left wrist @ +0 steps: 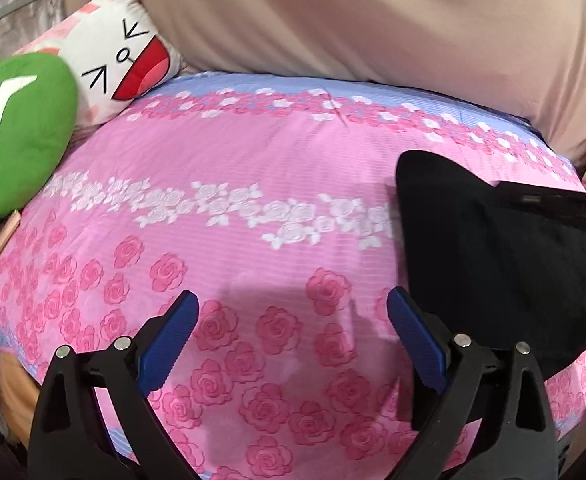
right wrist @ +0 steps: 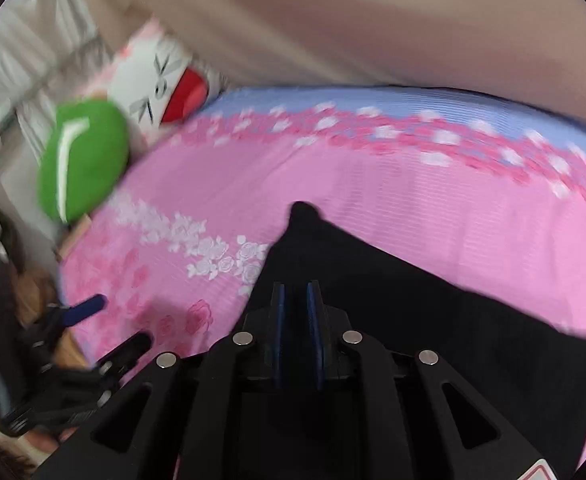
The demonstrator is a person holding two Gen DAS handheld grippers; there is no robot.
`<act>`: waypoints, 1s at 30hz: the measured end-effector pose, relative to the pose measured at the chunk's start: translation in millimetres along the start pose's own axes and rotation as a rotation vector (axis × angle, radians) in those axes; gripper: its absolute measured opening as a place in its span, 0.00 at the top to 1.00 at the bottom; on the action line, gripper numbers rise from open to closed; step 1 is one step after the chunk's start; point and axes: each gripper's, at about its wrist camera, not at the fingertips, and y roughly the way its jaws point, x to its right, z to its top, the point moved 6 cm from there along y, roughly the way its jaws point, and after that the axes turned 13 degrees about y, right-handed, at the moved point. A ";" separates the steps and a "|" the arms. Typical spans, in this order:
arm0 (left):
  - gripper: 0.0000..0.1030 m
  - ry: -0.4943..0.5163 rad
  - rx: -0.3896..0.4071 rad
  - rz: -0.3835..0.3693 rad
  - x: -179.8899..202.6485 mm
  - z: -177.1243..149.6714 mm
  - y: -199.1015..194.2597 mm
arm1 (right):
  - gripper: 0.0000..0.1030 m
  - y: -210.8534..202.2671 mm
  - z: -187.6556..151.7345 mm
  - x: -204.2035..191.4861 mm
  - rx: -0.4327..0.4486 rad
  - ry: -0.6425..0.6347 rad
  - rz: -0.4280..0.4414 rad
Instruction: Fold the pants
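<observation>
So the biggest thing here is the bed [left wrist: 253, 184], covered in a pink sheet with rose print and a pale blue band along the far edge, and a beige curtain [left wrist: 373, 12] hangs behind it. No boxes or baskets to speak of, everything just sits on the bed. The black pants [left wrist: 493, 264] lie bunched on the right side of the sheet, one corner pulled up into a peak in the right wrist view. Up at the far left corner there's a white cartoon-face pillow [left wrist: 129, 48] with a green cushion [left wrist: 17, 132] leaning just beside it. The left claw [left wrist: 293, 340] is spread wide with nothing in it, hovering over bare sheet, and the pants sit just past its right-hand finger. The right claw [right wrist: 296, 320] has its blue pads pinched nearly together right over the pants, but the blur and black-on-black mean I can't tell if fabric is caught between them.
</observation>
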 end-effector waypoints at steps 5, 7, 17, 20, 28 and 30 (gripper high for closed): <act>0.10 -0.011 -0.003 -0.030 -0.3 -5.9 -0.4 | 0.94 86.9 28.6 0.9 -0.042 0.028 -0.059; 0.10 -0.008 0.001 -0.037 2.0 -6.0 -2.7 | 0.94 90.3 33.4 -0.5 -0.052 0.050 -0.044; 0.05 0.148 0.103 -0.175 75.1 19.7 -33.7 | 0.44 -134.7 -35.1 96.4 0.245 0.169 -0.108; 0.05 0.246 0.120 -0.240 124.3 24.8 -38.4 | 0.44 -176.3 -88.2 162.1 0.232 0.315 -0.159; 0.05 0.493 0.125 -0.340 252.6 14.4 -38.7 | 0.67 -167.9 -127.8 195.2 0.150 0.396 0.033; 0.05 0.510 0.109 -0.327 264.9 11.9 -33.7 | 0.89 -155.3 -120.0 190.2 0.103 0.373 0.097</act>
